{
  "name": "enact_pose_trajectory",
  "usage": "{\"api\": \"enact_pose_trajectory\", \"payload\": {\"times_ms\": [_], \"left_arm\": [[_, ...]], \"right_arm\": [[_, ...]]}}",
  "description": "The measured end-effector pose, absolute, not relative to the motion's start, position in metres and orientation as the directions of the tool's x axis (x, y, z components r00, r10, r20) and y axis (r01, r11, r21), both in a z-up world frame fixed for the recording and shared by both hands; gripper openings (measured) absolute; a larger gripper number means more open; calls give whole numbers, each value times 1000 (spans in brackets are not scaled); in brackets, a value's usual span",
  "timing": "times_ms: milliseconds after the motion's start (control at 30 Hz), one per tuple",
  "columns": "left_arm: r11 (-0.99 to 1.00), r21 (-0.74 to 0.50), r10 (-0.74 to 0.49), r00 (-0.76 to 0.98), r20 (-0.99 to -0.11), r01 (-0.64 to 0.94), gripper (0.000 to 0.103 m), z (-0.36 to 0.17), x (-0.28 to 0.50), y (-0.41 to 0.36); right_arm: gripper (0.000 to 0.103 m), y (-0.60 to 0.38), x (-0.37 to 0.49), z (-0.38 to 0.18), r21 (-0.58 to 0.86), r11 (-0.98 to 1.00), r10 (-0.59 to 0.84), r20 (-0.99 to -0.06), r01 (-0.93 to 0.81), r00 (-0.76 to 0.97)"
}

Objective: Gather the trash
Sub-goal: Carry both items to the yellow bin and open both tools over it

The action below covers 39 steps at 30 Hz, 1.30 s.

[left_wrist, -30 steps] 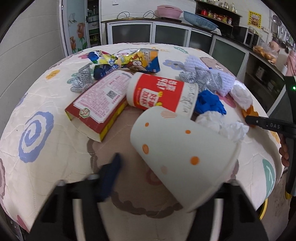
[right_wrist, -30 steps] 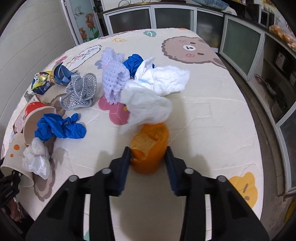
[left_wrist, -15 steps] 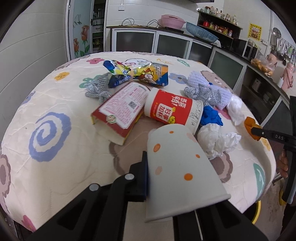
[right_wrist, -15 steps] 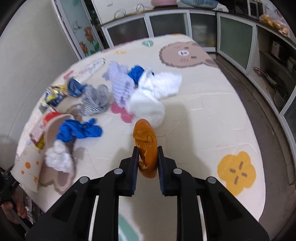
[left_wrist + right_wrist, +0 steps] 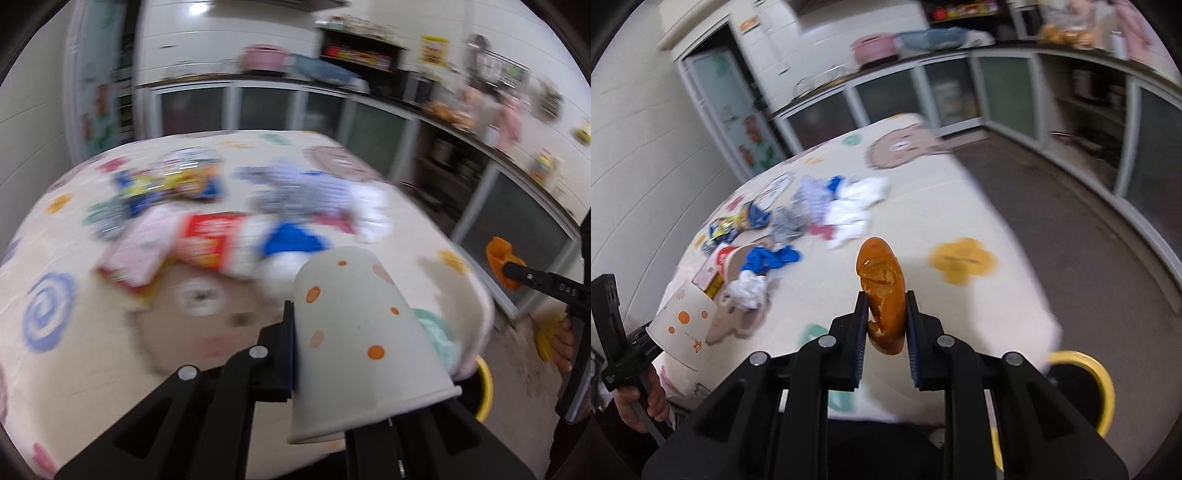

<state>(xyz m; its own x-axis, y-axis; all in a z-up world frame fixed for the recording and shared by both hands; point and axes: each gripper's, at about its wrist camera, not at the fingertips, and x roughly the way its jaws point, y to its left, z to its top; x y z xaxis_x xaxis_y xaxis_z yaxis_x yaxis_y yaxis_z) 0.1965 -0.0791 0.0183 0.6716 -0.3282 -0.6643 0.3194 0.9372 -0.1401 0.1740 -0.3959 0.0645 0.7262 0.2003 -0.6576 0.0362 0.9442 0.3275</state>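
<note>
1. The left gripper [image 5: 343,373] clamps one white paper cup [image 5: 354,328] with orange dots, held tilted above the near edge of the worktop [image 5: 92,354].
2. The right gripper [image 5: 885,326] is closed tight on one orange peel [image 5: 882,295], held clear above the worktop.
3. On the patterned cover lie one red cup [image 5: 726,256], one blue glove [image 5: 768,258] and one crumpled white tissue [image 5: 748,290] (the left view is too blurred to count the rest).
4. One yellow-rimmed bin [image 5: 1104,387] stands on the floor beside the worktop.
</note>
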Motion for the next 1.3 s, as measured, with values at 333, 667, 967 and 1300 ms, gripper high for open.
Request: {"api": "enact_pose_trajectory", "payload": {"times_ms": [333,667,967,1300], "left_arm": [[657,-207,-642,394,-658,724,4,4,173,-258],[474,-221,-673,189,-715,852,4,-35,159,-401],[504,-198,-655,223,-721,841,82,-51,163,-437],[498,-244,-698,217,-682,832,87,-30,161,-420]], "right_arm": [[19,-504,61,18,299,876,-51,-724,380,688],[19,-560,21,-53,306,786,-83,-809,538,582],[36,-582,25,-108,291,740,-58,-870,606,489],[55,-596,5,-106,280,698,-110,-868,659,485]]}}
